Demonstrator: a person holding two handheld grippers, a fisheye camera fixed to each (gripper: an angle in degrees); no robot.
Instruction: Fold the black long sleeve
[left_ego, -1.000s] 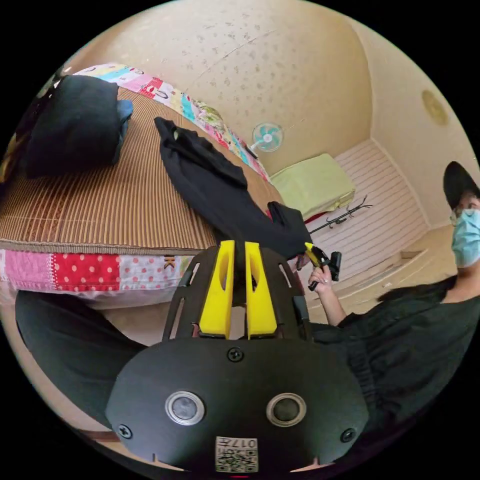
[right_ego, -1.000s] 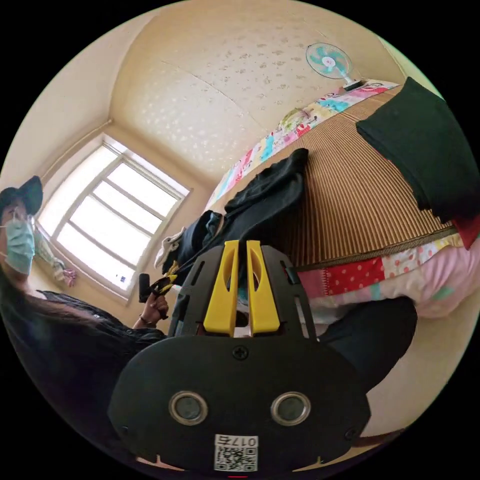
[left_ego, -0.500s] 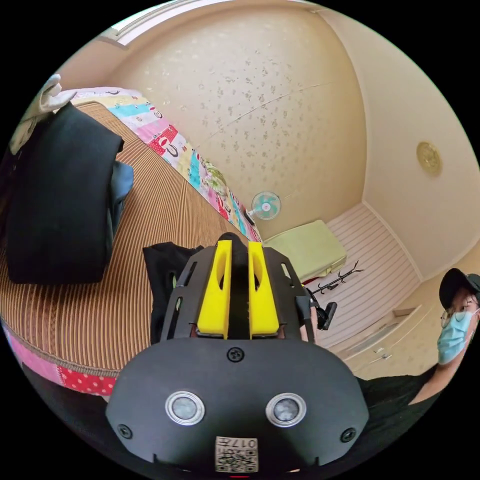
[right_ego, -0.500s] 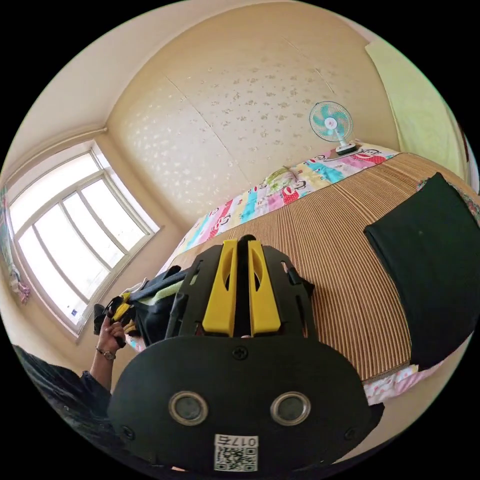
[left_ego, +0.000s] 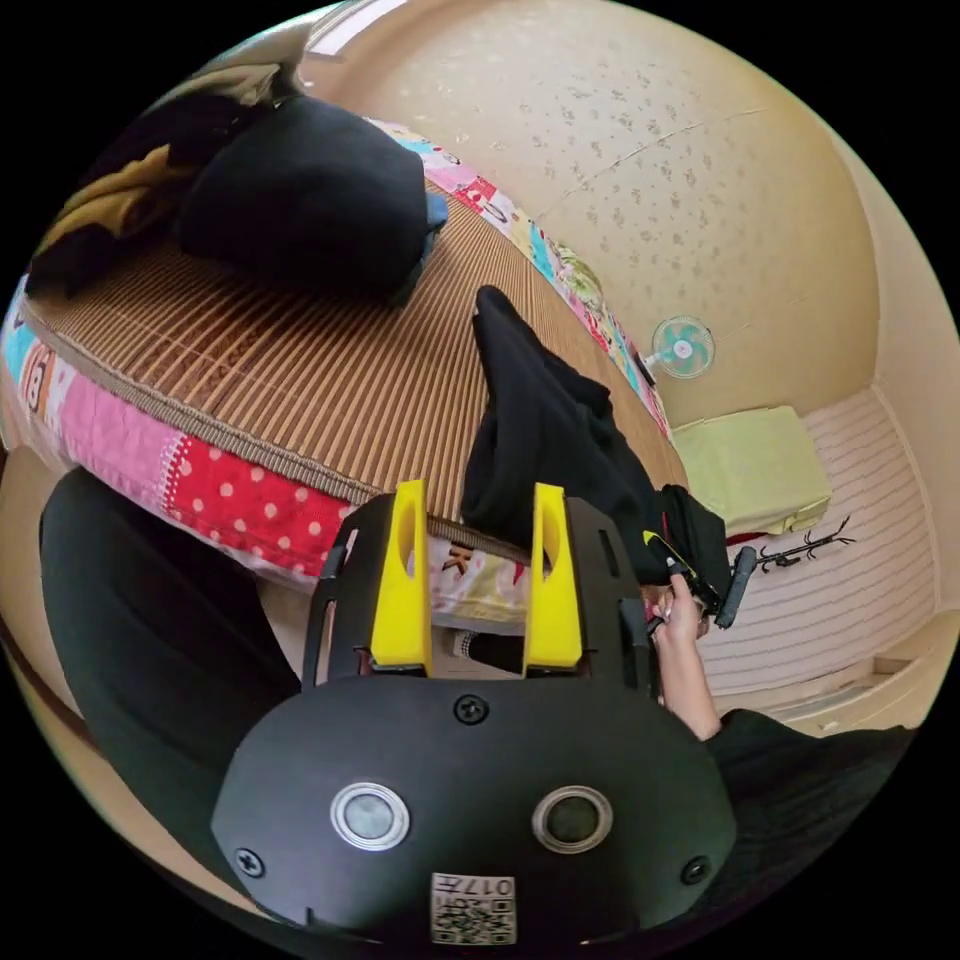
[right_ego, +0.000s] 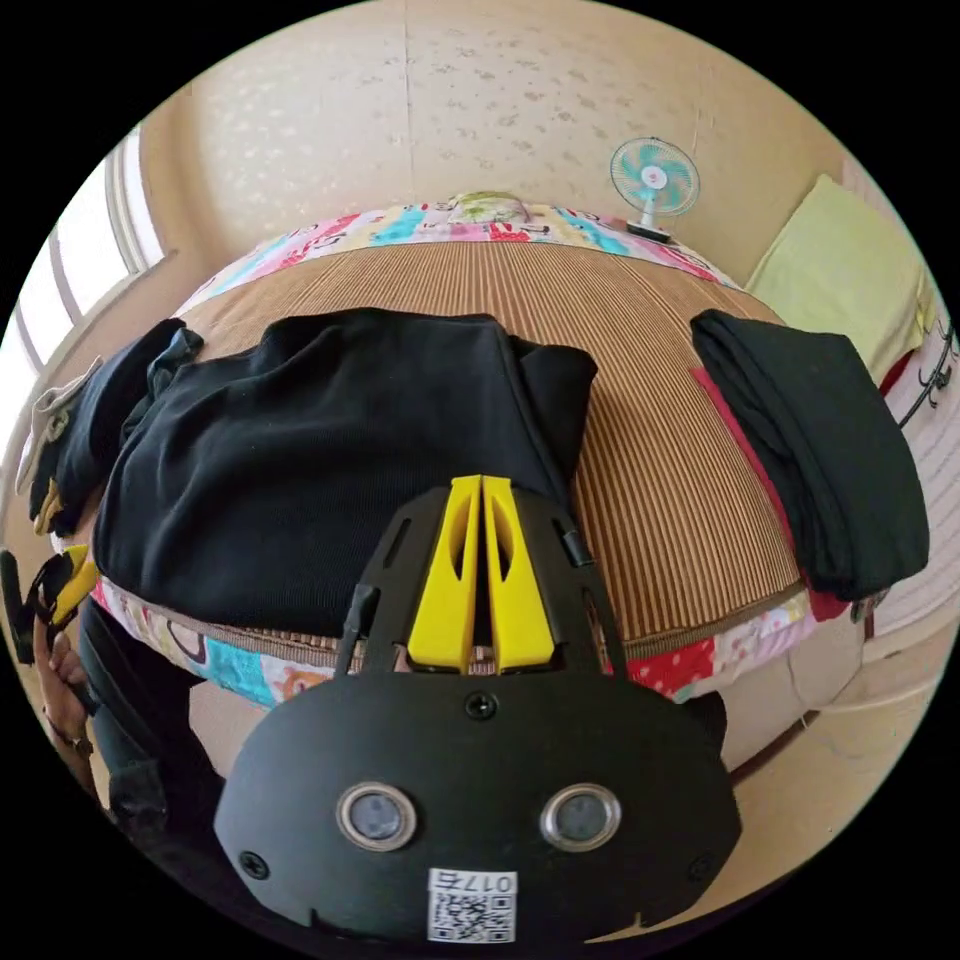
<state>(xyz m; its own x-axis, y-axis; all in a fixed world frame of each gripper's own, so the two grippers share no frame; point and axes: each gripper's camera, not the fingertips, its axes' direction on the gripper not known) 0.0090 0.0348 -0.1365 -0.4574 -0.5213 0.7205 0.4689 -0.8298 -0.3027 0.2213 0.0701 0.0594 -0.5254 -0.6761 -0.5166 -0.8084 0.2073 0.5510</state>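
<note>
Black long sleeve (right_ego: 300, 480) lies spread across the striped bed mat (right_ego: 640, 400) in the right gripper view, filling the middle and left of the frame, its long axis running left to right along the near edge of the bed, with one narrow strip of cloth trailing down toward the right gripper (right_ego: 483, 500). In the left gripper view the same garment (left_ego: 545, 440) appears bunched at frame centre, stretching from the upper middle down to the lower right, where it hangs over the mat's edge. The left gripper (left_ego: 470, 520) has its two yellow jaws spread wide, nothing between them. The right gripper's two jaws are pressed together with no cloth visible between them. One folded black garment (right_ego: 820, 460) sits at the right of the right gripper view, one fan (right_ego: 653, 180) stands at the upper right, and one heap of dark clothes (right_ego: 90, 430) lies at the left edge.
</note>
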